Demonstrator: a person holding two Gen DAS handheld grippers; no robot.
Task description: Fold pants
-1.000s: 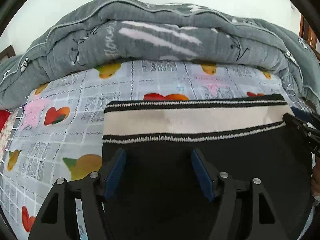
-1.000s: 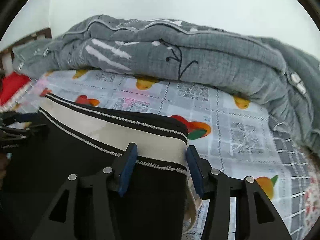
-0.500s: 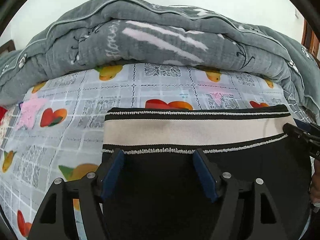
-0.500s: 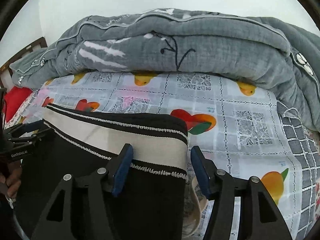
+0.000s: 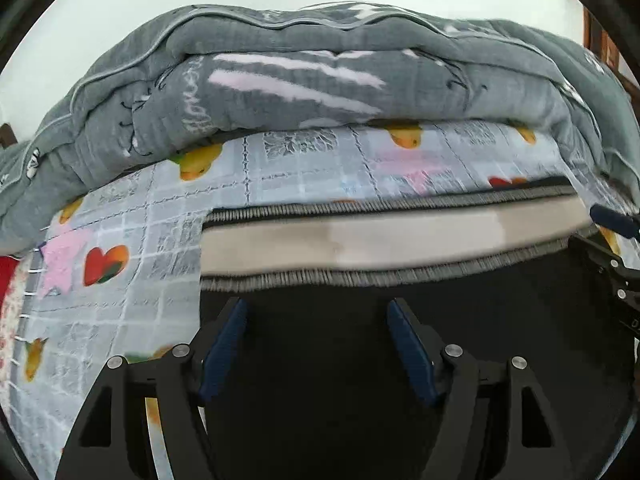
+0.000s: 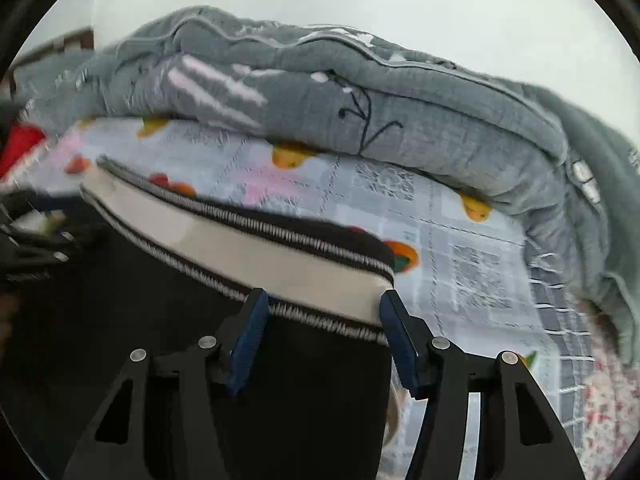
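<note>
Looking at the black pants (image 5: 320,360) first: they're lying flat on the bed, over the fruit-and-heart print sheet (image 5: 140,280), with the cream waistband (image 5: 360,240) and its two knit black-and-white trim lines at the far end, facing away from both cameras. My left gripper (image 5: 316,344) sits over the left part of the dark fabric just short of the waistband, blue-padded fingers (image 5: 224,344) spread wide with cloth showing between them, not pinching anything I can see. My right gripper (image 6: 320,336) is at the right corner of the waistband (image 6: 280,264), fingers (image 6: 248,336) also spread, one on either side of that corner, tips just reaching the lower trim. Both views are motion-blurred. Each gripper pokes into the edge of the other's view. Beyond the pants, a big grey quilt (image 5: 300,80) is bunched along the far side of the bed, under a plain white wall (image 6: 360,0).
</note>
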